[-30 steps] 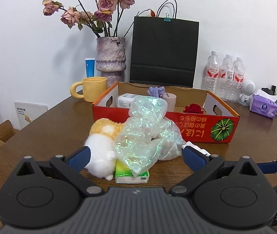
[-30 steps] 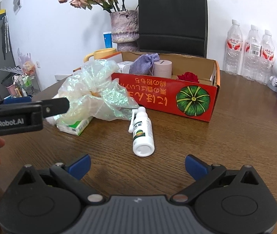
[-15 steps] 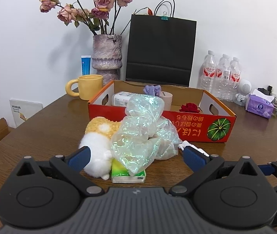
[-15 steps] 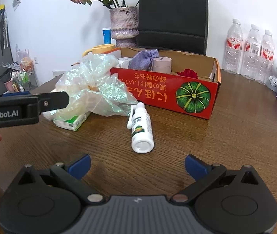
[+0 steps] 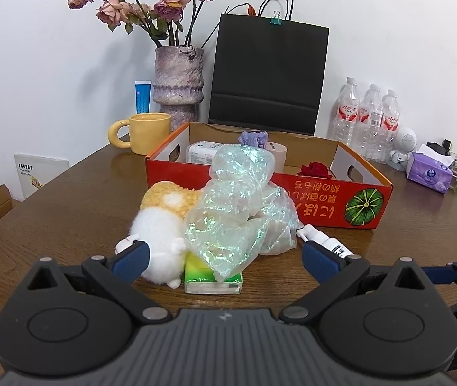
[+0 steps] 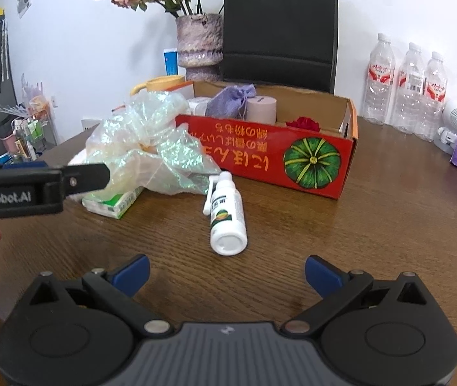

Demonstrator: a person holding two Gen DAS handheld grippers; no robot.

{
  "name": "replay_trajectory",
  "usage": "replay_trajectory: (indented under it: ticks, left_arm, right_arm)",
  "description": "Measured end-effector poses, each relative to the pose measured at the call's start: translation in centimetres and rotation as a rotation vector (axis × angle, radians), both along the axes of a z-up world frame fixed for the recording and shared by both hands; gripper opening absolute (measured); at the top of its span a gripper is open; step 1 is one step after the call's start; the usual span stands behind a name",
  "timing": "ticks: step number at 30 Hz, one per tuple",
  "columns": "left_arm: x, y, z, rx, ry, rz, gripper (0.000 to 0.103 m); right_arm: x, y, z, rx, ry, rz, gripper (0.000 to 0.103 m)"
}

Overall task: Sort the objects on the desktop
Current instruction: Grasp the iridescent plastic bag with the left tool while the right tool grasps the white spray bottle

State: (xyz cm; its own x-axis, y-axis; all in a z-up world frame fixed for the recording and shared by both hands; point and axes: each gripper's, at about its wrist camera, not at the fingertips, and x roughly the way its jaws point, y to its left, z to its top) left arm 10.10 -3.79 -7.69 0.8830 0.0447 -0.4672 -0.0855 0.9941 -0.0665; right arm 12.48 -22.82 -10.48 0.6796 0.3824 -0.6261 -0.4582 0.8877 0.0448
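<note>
A red-orange box [image 6: 260,157] printed with a green striped pumpkin and orange script sits on the brown wood-grain table [image 6: 341,241]. Near it lie an iridescent clear bag [image 5: 231,212], a white-and-yellow plush [image 5: 160,225], a green tissue pack [image 5: 212,281] and a white bottle [image 6: 228,222] with a green label.

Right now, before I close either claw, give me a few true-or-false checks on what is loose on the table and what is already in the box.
1. The white spray bottle lies on its side on the table, outside the red box. True.
2. The right claw is shut on the spray bottle. False: it is open, short of the bottle.
3. The iridescent plastic bag rests partly on the green tissue pack. True.
4. The plush toy sits inside the red box. False: it lies on the table in front of it.
5. The left claw is open, holding nothing. True.
</note>
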Motion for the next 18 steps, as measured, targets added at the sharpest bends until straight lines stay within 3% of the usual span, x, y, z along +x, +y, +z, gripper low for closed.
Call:
replay_trajectory:
  ticks: [15, 18]
  left_arm:
    - [1.9, 0.0, 0.6, 0.04, 0.008, -0.034, 0.101]
    - [2.3, -0.4, 0.6, 0.08, -0.009, -0.024, 0.1]
  right_arm:
    - [1.2, 0.0, -0.4, 0.018, -0.041, -0.086, 0.101]
    - [1.5, 0.2, -0.4, 0.017, -0.054, -0.101, 0.101]
